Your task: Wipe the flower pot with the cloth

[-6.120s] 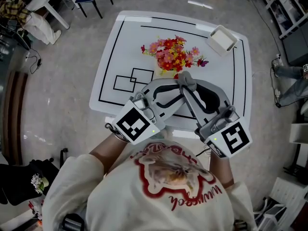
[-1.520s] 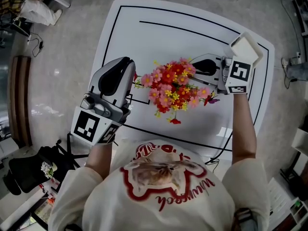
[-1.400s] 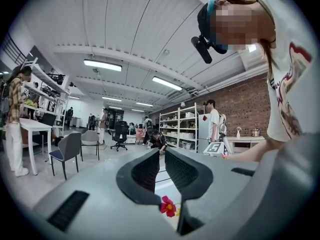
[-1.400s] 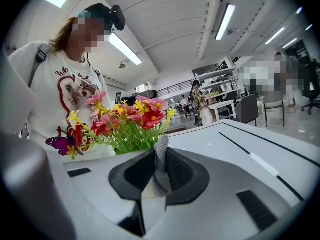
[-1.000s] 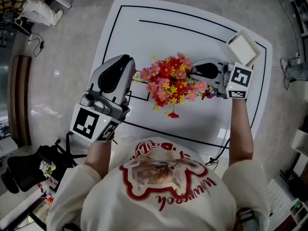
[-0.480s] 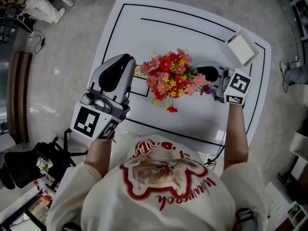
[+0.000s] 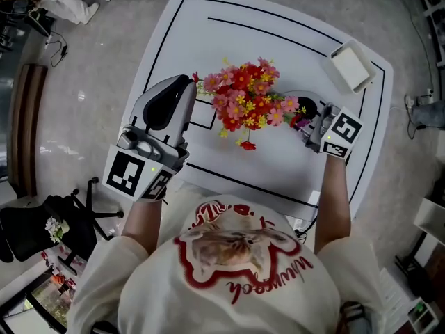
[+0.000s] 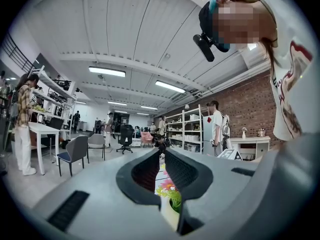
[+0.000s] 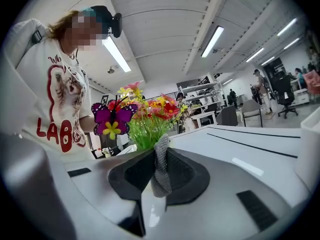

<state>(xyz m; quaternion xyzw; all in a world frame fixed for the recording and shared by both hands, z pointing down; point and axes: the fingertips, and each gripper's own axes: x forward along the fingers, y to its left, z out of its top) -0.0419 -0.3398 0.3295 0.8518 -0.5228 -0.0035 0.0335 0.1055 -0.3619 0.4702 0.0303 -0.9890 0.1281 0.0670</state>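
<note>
A bunch of red, pink and yellow flowers (image 7: 243, 103) stands on the table and hides its pot from above. The small white flower pot (image 8: 170, 214) shows some way off through the left jaws. My left gripper (image 7: 188, 83) hangs left of the flowers; its jaws (image 8: 162, 156) stand a narrow slit apart, empty. To the right of the flowers my right gripper (image 7: 288, 108) is shut on a grey knitted cloth (image 9: 160, 169). The cloth sits at the foot of the green stems (image 9: 145, 129), beside a purple butterfly pick (image 9: 112, 118).
A white table (image 7: 278, 179) with black lines carries a white square box (image 7: 352, 66) near its far right corner. A black chair (image 7: 42, 228) stands on the floor at the left. Chairs, shelves and people fill the room behind.
Six seconds back both grippers were together at the table's front. They have since parted to either side of the flowers. Over the last second the right gripper swung slightly toward me.
</note>
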